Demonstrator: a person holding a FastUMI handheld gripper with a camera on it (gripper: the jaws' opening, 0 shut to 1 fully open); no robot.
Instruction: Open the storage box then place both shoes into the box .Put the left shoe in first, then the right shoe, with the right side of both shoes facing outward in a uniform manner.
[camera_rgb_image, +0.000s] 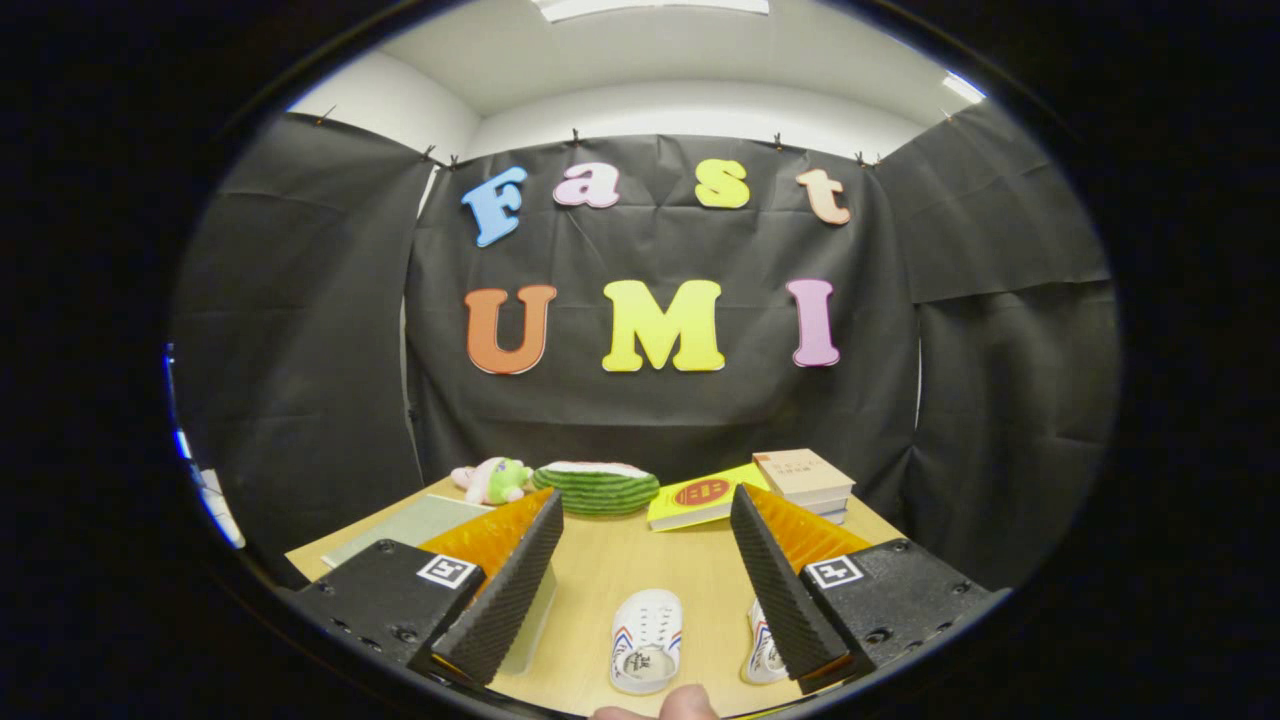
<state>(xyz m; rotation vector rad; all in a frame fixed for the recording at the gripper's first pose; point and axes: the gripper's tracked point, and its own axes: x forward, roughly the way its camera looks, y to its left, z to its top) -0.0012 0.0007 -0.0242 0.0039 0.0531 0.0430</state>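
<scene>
My gripper (646, 515) stands open above the wooden table (650, 570), with nothing between its ribbed black fingers (510, 590). Below, between the fingers, lies a white shoe (647, 640) with red and blue stripes, its opening facing up. A second white shoe (765, 648) lies to its right, mostly hidden behind the right finger. A clear pale box edge (530, 625) shows just beside the left finger, largely covered by it; I cannot tell whether it is open.
At the table's far side sit a pink and green plush toy (492, 480), a green striped cushion (596, 487), a yellow book (700, 497) and stacked books (805, 480). A grey-green mat (410, 525) lies at the left. A fingertip (690, 703) shows nearest me.
</scene>
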